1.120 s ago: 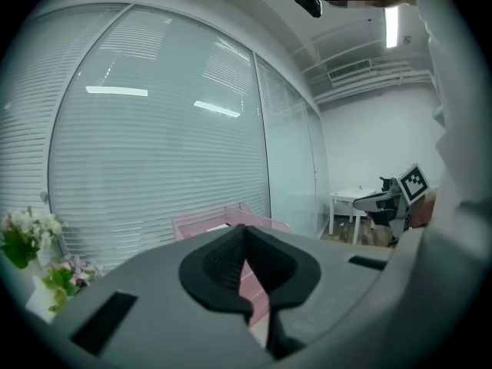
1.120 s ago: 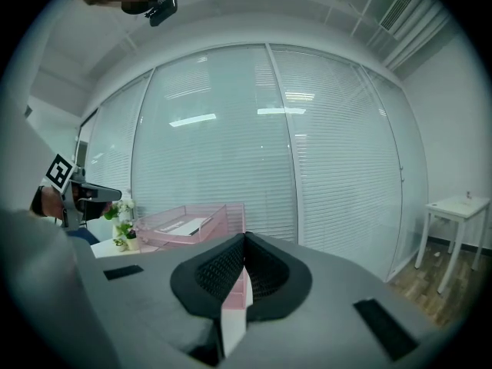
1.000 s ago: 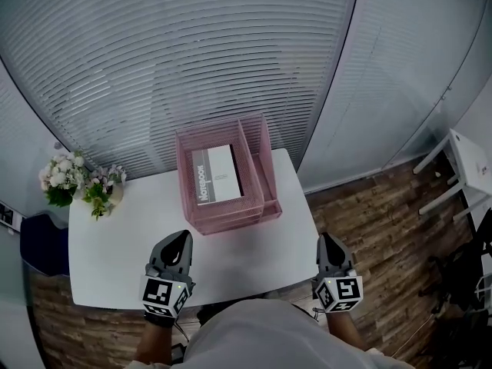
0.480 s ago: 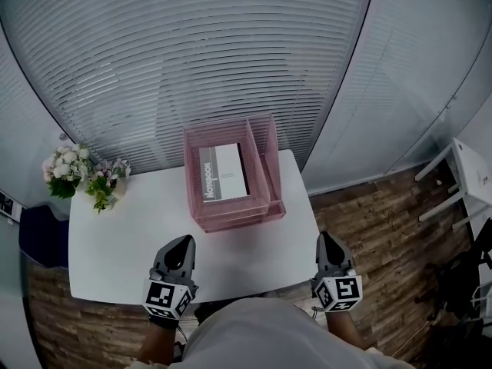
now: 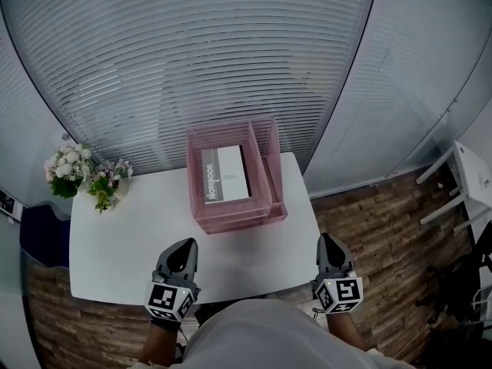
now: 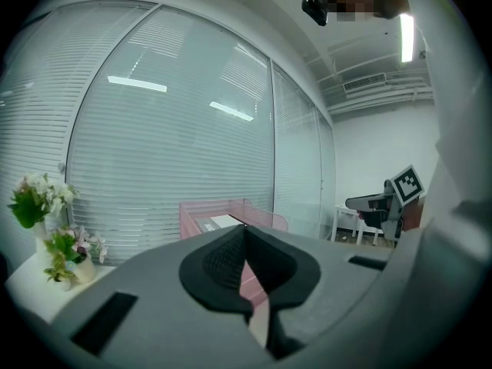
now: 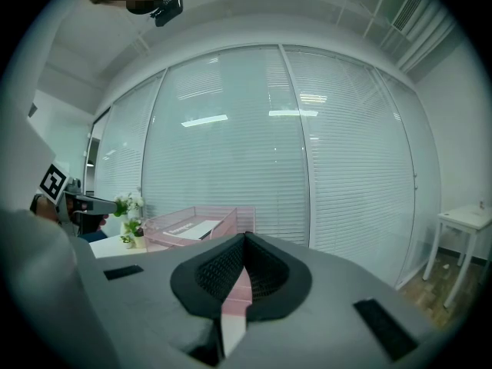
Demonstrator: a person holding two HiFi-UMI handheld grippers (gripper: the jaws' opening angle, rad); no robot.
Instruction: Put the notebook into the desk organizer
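Notebook (image 5: pixel 224 174) lies in the desk organizer (image 5: pixel 238 220); the job looks finished. My left gripper (image 5: pixel 183 246) and right gripper (image 5: pixel 329 241) hang closed, empty; next I'd only rest them.

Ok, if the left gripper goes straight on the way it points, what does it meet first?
Probably the front wall of the pink desk organizer, straight ahead across bare table. The height of the left gripper is hard to judge, so it might clear the rim and reach the notebook inside.
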